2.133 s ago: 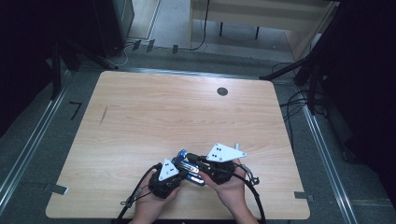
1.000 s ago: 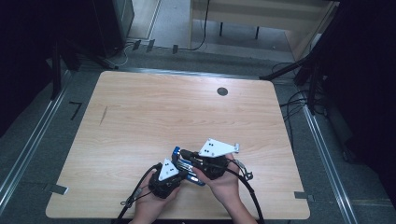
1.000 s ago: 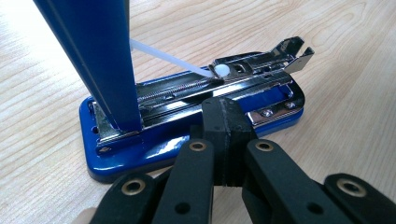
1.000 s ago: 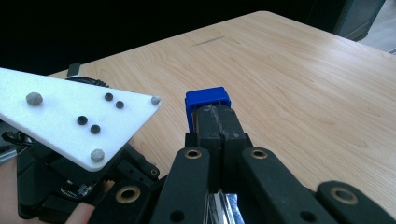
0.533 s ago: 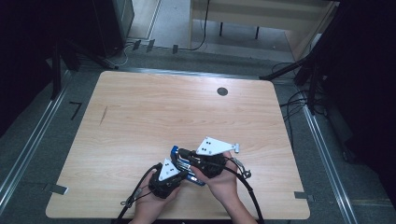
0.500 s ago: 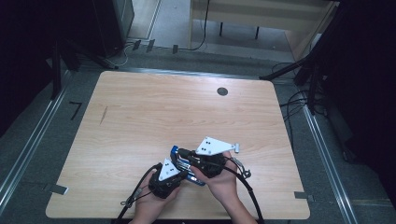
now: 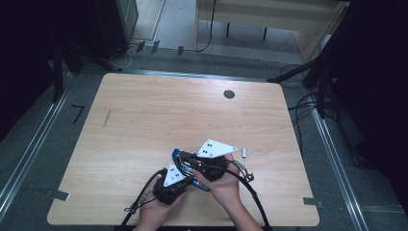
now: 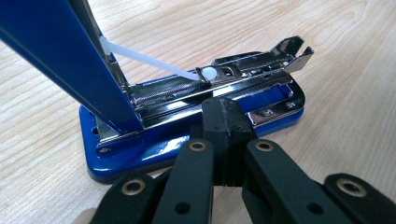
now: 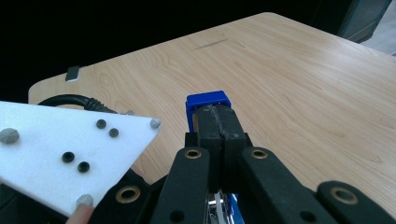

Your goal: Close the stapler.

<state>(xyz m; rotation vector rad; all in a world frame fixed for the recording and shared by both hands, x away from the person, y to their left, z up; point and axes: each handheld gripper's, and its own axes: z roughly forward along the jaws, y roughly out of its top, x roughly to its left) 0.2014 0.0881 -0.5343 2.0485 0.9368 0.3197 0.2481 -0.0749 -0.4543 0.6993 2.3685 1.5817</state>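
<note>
Tips of the left tool (image 8: 228, 116) pressed together, pinching nothing, set against the near side of the blue stapler (image 8: 154, 149) at its chrome magazine (image 8: 243, 77). Right tool (image 9: 218, 123) likewise pressed shut, empty, nosing up against the end of the raised blue cover (image 9: 208, 100).

Sits on the counter (image 7: 144, 120) near the front edge, between the two hands, largely masked by them from above. Lies flat on its base, open. In the left gripper view, long axis running left to right: hinge at the left, staple mouth at the right, cover (image 8: 56, 51) swung up and back from the hinge, white pusher rod (image 8: 149, 58) stretched down to the magazine.

Likely handles as stiff metal, moderately heavy for its size, with glossy paint and chrome that could slip under hard pads. Probably tips or skates if pushed off-centre. Best held across the base's long sides, low down; best to move the cover by its free end. Small pale piece (image 7: 244, 152) lying just beyond the right hand.
</note>
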